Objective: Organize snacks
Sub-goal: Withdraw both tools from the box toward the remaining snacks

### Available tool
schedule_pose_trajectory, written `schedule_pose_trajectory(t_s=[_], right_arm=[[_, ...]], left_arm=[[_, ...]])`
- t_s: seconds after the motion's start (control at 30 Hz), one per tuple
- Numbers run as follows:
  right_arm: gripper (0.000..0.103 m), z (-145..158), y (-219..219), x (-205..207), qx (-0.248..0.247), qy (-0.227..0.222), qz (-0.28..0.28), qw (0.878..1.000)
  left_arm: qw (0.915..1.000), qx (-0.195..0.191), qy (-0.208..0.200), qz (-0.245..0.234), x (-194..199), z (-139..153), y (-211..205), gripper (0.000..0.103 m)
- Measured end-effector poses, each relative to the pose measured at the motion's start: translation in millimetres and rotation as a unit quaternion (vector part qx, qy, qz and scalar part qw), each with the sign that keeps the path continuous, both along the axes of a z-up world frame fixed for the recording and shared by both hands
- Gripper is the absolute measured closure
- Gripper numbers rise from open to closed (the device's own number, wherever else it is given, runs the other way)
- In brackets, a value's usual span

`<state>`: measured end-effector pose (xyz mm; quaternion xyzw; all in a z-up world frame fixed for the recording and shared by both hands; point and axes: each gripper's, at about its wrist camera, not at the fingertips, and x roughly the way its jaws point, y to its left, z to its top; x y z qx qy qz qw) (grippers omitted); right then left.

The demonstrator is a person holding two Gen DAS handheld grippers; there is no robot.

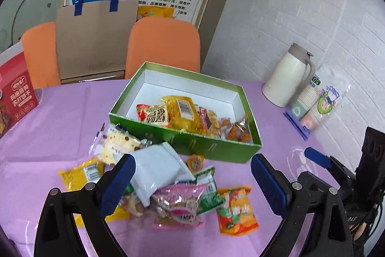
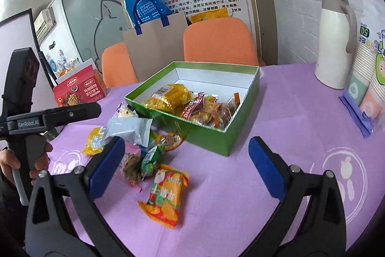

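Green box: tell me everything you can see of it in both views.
The green box is an open, lidless rectangular carton that looks like glossy cardboard, green outside with faint gold marks on its front wall, plain white inside. It sits flat on the purple tablecloth, skewed to the table edge, in front of an orange chair. Several wrapped snacks lie inside toward the near side, among them a yellow pack; the far part of its floor is bare. A loose pile of snacks lies just in front. Neither gripper touches it.
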<state>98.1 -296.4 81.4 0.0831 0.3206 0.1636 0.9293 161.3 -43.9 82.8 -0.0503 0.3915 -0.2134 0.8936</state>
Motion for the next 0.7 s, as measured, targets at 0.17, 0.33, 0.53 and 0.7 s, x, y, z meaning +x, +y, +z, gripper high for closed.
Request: schedule_pose_trajectory(t_s=[0.17,0.33,0.53,0.7], right_arm=[[0.001,-18.6,7.1,-22.2,-0.007,0.029,0.013,0.999],[0.001,-42.1,17.8,-36.6,-0.017,0.058,0.027,0.998],[0.001,-63.2,29.5,-40.8,-0.023,0.081,0.039,0.996],[0.001,-73.0,40.1,-35.3,-0.031,0.094,0.045,0.994]], left_arm=[[0.9995,0.028,0.01,-0.009,-40.4,-17.4,14.6,0.004],[0.9986,0.043,0.03,-0.002,-69.8,-46.4,33.9,0.005],[0.9983,0.027,0.036,0.037,-87.9,-68.9,69.6,0.004],[0.9966,0.022,0.047,0.063,-88.6,-77.5,92.9,0.004]])
